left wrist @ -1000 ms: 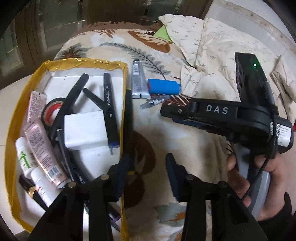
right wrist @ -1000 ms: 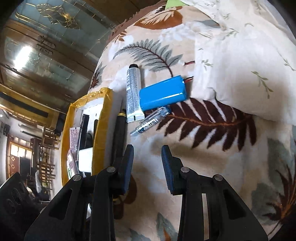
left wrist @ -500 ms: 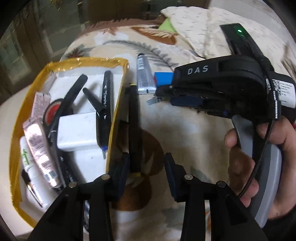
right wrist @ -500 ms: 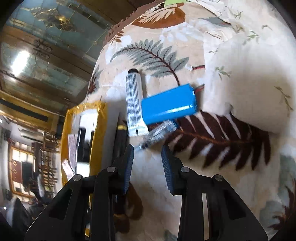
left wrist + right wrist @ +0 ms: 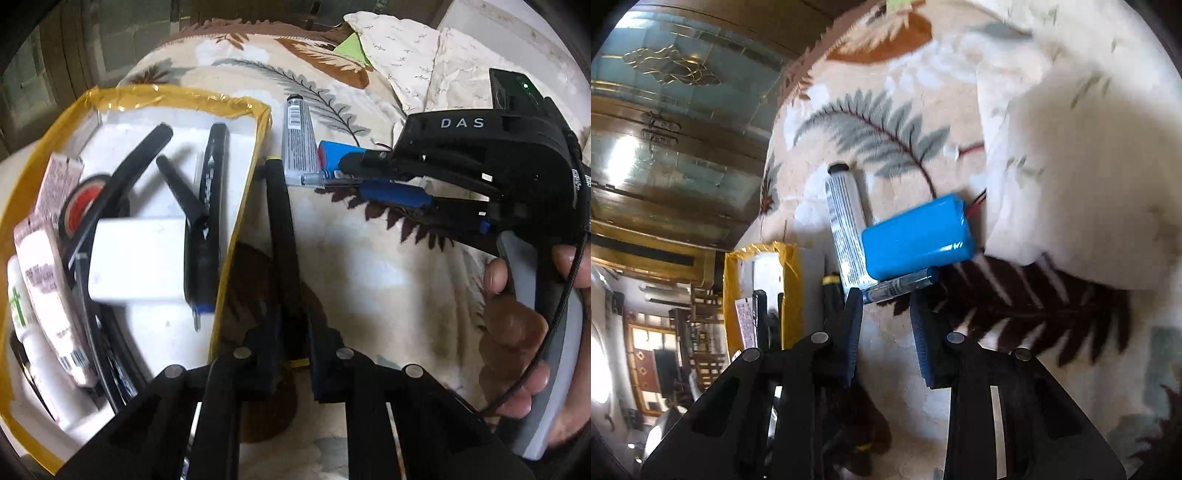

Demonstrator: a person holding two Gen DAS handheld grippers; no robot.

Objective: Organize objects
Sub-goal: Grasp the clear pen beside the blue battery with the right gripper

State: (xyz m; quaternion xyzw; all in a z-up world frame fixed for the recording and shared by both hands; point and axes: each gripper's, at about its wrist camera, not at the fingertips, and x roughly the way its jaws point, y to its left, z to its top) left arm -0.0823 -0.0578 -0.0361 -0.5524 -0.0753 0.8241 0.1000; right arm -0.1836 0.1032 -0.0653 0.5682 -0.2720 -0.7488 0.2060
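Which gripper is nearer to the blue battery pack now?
Right. The right gripper reaches just short of the blue battery pack, fingertips by the small clear tube below it. The left gripper is farther back, closed on the long black pen.

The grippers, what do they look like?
Both are black plastic. The left gripper has round silver pins. The right gripper has blue finger pads, white letters "DAS", a small green light, a grey handle, a thin black cable and a dark sleeve behind.

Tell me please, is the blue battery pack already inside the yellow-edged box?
No, the blue battery pack lies on the leaf-print blanket beside a silver tube, outside the yellow-edged box.
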